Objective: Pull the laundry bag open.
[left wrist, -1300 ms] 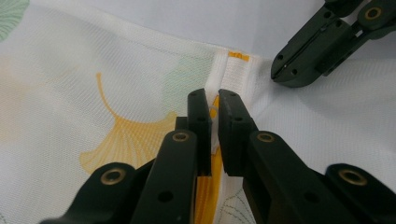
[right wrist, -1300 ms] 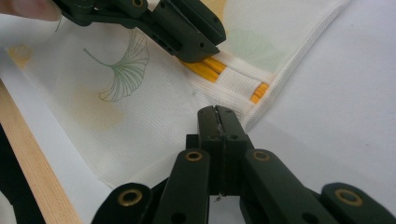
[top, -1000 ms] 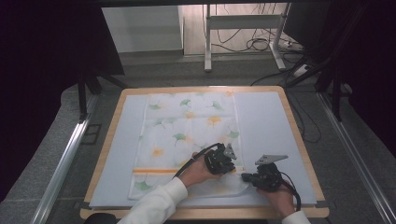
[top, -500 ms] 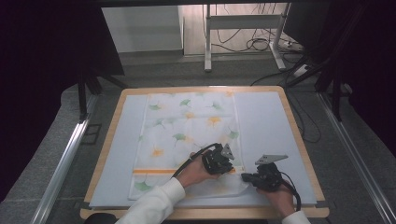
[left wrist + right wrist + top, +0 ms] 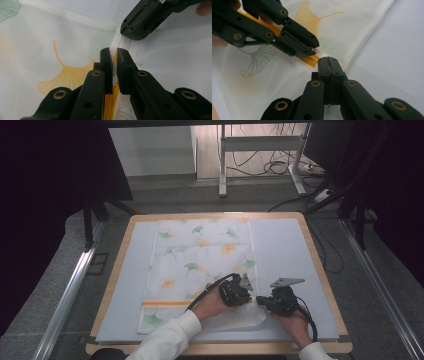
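Leaf-print cloth [image 5: 200, 260] on white mat [image 5: 285, 250] — wooden table edge [image 5: 320, 265], cables beyond [image 5: 280, 167]

Even, soft light falls from above on the pale blue-grey worktop with its light wooden rim [image 5: 285, 250], while the room around it sinks into near black at the left and right edges of the high view (a brighter strip of floor glows beyond the far edge). That view is slightly soft and grainy. In the gripper views the white leaf-printed cloth [image 5: 50, 40] looks bright, almost washed out; the nearest black jaw links blur, and shadows stay faint.
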